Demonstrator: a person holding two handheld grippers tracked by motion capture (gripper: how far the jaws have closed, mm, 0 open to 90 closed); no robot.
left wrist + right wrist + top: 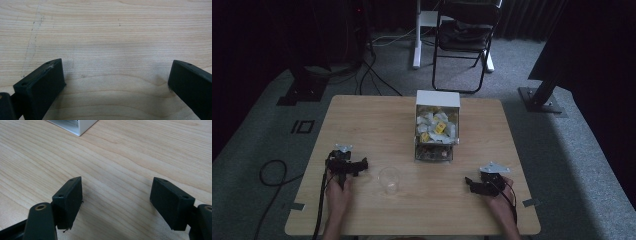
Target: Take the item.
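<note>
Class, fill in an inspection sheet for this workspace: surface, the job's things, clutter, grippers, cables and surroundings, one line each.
Surface: light wooden table, bare wood under both grippers.
Job's things: clear plastic cup upright between the grippers, nearer the left one; white box of white and yellow packets behind it, mid-table.
Clutter: nothing seen.
Grippers: left gripper and right gripper low over the table, jaws wide apart, nothing between them.
Cables: a black cable trails from the left gripper off the near edge; more cables lie on the carpet beyond the table.
Surroundings: grey carpet, black folding chair behind the table, dark stands on both sides.
</note>
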